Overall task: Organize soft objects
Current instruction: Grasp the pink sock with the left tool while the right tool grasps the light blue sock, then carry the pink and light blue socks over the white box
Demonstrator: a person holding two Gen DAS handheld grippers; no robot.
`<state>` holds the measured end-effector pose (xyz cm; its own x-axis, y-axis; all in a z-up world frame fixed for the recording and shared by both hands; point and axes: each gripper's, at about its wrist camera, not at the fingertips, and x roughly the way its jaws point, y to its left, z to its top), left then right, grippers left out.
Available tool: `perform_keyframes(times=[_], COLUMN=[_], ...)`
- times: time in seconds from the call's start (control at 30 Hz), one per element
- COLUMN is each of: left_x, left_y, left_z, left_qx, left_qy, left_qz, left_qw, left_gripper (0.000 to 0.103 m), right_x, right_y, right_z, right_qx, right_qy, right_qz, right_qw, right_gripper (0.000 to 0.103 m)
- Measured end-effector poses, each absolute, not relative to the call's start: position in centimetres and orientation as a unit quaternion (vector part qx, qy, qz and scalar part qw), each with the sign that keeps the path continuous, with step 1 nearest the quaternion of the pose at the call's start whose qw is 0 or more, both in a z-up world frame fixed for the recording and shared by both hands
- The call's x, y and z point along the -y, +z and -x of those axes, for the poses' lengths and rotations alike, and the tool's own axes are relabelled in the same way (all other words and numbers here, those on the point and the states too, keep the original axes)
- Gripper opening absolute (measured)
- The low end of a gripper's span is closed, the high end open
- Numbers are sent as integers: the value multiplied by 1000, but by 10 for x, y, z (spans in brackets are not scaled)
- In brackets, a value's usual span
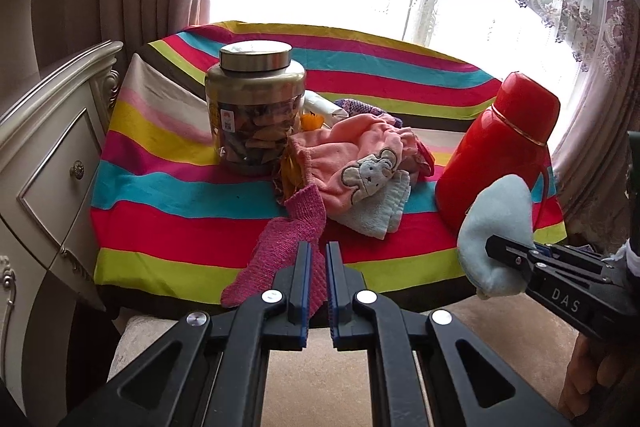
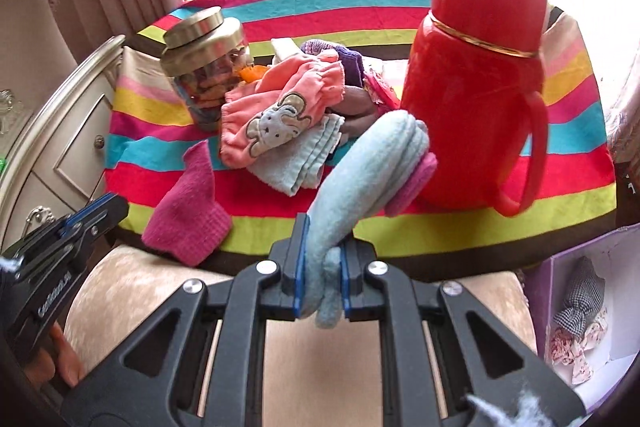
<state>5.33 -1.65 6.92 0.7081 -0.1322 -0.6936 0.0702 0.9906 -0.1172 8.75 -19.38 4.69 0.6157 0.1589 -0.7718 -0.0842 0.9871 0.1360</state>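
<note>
The right tool [image 2: 323, 269] is clamped on a pale blue fleece sock [image 2: 360, 167], pinching it near one end so the rest hangs forward and free over the near edge of the desk [image 2: 440, 223]; a strip of pink lining shows at its far end. Gripped that way it clears the striped cloth and can, I judge, be carried off without dragging on the pile. A lilac box [image 2: 554, 291] sits below the desk's near right corner with a checked fabric bundle [image 2: 576, 303] and a floral one already in it, so it is probably where the soft things go.

The left tool [image 1: 317, 283] has its fingers together with nothing between them. It hovers just over the magenta knitted sock [image 1: 280, 259], which droops over the near edge left of centre, likely the next piece to take.

The remaining soft things are heaped mid-desk: a peach garment with a mouse patch [image 1: 360, 163] lies on top of a folded pale blue cloth [image 1: 380, 211], with purple knit behind. The jar [image 1: 254, 107] stands at the pile's left and the red flask [image 1: 496, 147] near the right edge, hard things that hem in the heap
</note>
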Motion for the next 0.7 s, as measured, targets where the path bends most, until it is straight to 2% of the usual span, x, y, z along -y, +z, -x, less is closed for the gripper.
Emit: perform_keyframes(times=[0.47,0.6,0.67,0.7], left_x=[57,74,65,56], left_y=[100,106,104,96], left_z=[-30,-30,-42,-55], left_qx=[-356,-348,-353,-373], left_qy=[-172,-178,-164,-161], left_qz=[72,42,39,44], left_qw=[916,919,920,913], left_gripper=[7,7,9,18], right_x=[257,285,297,303], right_y=[61,67,68,70], right_z=[-29,-14,-9,-8], right_qx=[-425,-418,-417,-416], right_qy=[37,10,3,-1], right_qz=[-54,-56,-63,-64], right_qw=[903,906,907,907], right_gripper=[17,17,17,17])
